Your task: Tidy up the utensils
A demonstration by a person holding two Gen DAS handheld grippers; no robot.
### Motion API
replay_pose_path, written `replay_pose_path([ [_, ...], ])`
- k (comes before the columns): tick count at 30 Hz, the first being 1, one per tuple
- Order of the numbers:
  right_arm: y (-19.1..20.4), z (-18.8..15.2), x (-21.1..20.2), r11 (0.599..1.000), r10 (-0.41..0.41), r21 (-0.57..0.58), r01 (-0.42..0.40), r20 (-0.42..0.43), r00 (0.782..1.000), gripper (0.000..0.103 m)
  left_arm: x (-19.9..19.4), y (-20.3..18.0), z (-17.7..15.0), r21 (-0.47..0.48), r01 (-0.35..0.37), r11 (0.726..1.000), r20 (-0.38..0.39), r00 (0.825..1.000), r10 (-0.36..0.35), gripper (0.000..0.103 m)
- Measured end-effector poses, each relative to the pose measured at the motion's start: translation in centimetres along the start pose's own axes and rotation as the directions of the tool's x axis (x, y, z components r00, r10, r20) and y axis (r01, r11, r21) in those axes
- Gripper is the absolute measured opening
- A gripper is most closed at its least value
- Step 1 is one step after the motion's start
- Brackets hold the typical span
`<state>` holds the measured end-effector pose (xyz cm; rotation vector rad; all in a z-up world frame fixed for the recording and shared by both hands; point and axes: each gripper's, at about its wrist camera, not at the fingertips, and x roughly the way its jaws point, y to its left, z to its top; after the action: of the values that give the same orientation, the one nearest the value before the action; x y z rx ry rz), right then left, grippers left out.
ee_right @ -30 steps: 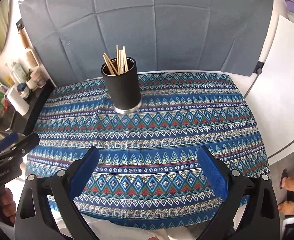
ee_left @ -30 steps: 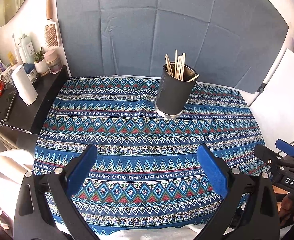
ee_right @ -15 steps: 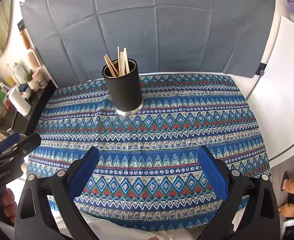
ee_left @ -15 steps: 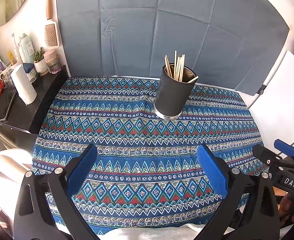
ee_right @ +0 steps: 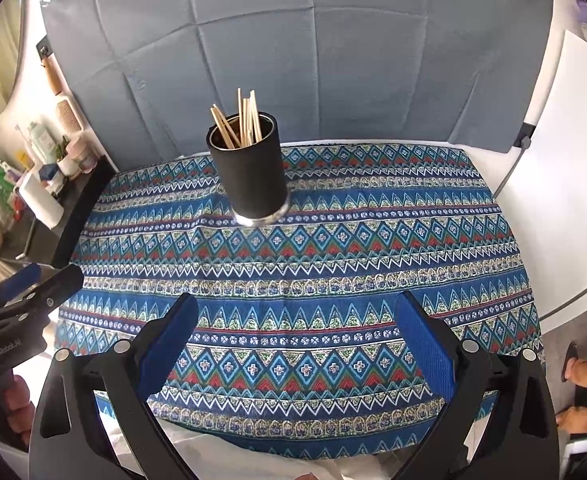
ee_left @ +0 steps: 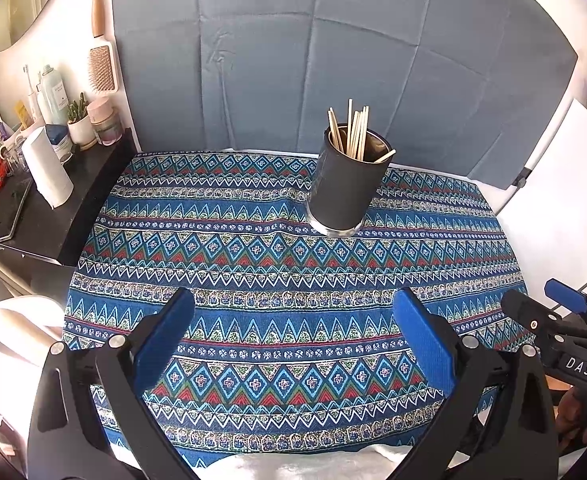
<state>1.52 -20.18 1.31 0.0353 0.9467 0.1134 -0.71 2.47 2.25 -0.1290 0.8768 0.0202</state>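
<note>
Both the left claw and right claw gape apart, empty. The holder at 12 o'clock looks top-heavy; a clumsy nudge could topple its chopsticks.

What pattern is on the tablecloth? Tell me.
The tablecloth has blue geometric zigzag-and-diamond bands; clearest in the left wrist view.

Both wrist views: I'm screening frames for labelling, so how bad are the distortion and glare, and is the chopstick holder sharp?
Left wrist view: strong fisheye bending, dark corners, blown-out white at the lower left; the black holder and chopsticks are sharp. Right wrist view: same curvature, bright white board on the right, holder crisp, no motion blur.
</note>
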Motion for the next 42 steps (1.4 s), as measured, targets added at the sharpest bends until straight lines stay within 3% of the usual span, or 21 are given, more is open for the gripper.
replay_pose_path([
  [42,0.23,-0.03,0.22,1.000,0.000,0.017,0.000,-0.019,1.000,0.094,0.71,0.52,0.25,0.006,0.013,1.000,-0.031,0.999,-0.012,0.097],
])
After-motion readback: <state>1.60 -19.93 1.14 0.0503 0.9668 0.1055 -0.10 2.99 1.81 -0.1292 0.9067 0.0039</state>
